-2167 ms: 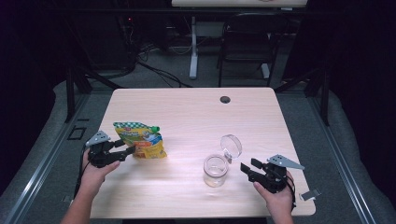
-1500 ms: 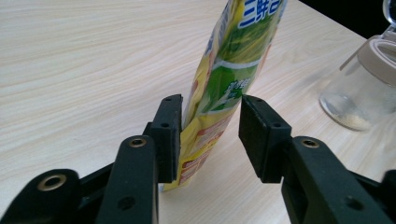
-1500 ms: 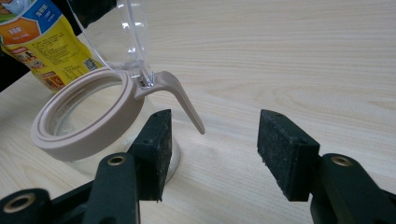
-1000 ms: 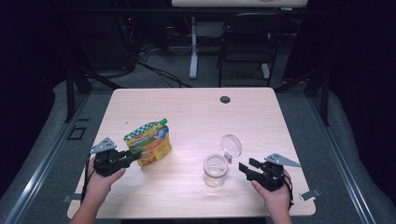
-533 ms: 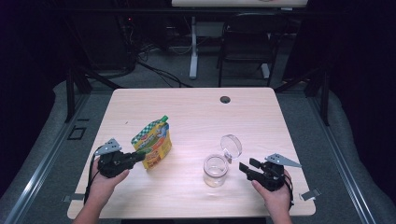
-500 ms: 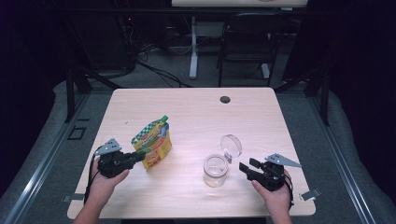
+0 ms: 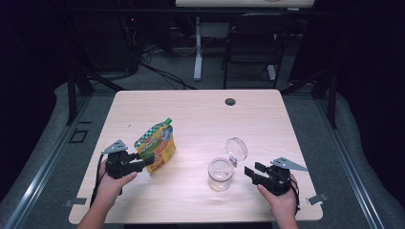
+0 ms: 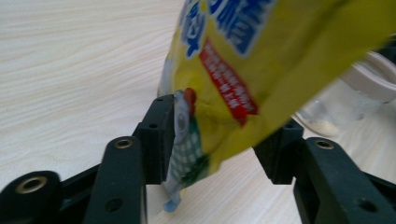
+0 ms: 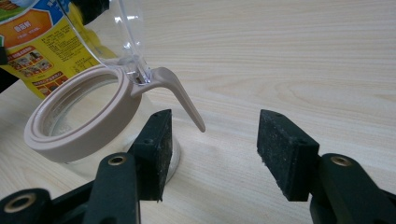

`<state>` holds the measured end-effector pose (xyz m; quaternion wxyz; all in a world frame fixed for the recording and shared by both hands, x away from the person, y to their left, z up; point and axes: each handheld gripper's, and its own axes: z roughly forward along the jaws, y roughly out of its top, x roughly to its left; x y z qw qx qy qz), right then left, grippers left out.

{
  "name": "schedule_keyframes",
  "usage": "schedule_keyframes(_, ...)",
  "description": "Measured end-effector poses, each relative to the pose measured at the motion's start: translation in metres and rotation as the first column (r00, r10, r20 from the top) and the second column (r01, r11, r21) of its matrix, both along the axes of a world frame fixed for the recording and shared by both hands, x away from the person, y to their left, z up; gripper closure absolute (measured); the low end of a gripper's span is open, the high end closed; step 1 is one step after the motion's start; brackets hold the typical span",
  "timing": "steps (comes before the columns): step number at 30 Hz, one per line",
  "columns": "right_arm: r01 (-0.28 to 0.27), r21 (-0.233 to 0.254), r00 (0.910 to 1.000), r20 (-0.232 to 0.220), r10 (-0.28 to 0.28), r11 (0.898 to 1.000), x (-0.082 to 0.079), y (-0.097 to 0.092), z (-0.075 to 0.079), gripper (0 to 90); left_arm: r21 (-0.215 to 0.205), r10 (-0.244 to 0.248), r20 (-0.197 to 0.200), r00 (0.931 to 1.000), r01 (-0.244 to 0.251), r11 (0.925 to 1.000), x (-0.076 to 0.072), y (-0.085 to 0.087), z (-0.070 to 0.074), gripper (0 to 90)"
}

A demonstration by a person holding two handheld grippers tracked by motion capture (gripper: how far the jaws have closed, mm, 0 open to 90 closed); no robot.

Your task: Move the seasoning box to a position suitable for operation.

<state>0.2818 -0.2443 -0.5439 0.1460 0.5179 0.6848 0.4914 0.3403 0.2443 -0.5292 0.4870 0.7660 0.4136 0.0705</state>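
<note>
- My left fingers have just been opening, spread around the upright pouch.
- Right fingers spread beside the open jar, ready to steady it.

Both claws gaping, level.

**A:** So what are we looking at, surface-wise?

**B:** We've got a light wood-grain table with rounded corners and a dark round grommet hole near the far edge.

**A:** And what's sitting on it?

**B:** We count a clear glass jar with a beige rim, its clear lid flipped up at the back. Left of it, well apart, a yellow snack pouch stands on its bottom edge, tilted.
</note>
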Motion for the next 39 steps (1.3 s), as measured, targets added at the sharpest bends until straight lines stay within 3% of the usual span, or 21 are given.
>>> schedule_keyframes(4, -0.002, -0.002, 1.0, 0.0, 0.002, 1.0, 0.0, 0.0, 0.0, 44.9, -0.007, 0.006, -0.025, 0.9997, -0.006, 1.0, 0.006, -0.005, -0.006, 49.2)
schedule_keyframes(10, -0.001, 0.003, 1.0, 0.001, 0.001, 1.0, 0.0, -0.002, 0.0, 44.8, 0.045, -0.011, -0.047, 0.9988, 0.013, 0.9989, 0.011, -0.012, -0.013, 47.1)
schedule_keyframes(15, 0.007, 0.003, 1.0, -0.005, -0.007, 1.0, 0.0, -0.004, -0.001, 44.8, 0.047, 0.0, -0.063, 0.998, 0.003, 0.9989, 0.015, -0.016, -0.017, 46.7)
schedule_keyframes(20, 0.002, 0.008, 1.0, -0.001, -0.002, 1.0, -0.001, -0.002, -0.001, 44.7, 0.077, 0.013, -0.049, 0.9987, -0.009, 0.997, 0.017, -0.023, -0.019, 46.5)
schedule_keyframes(39, 0.007, 0.007, 0.9999, 0.011, -0.007, 1.0, -0.002, -0.005, 0.001, 44.6, 0.077, 0.008, -0.052, 0.9986, -0.004, 0.997, 0.025, -0.028, -0.029, 45.6)
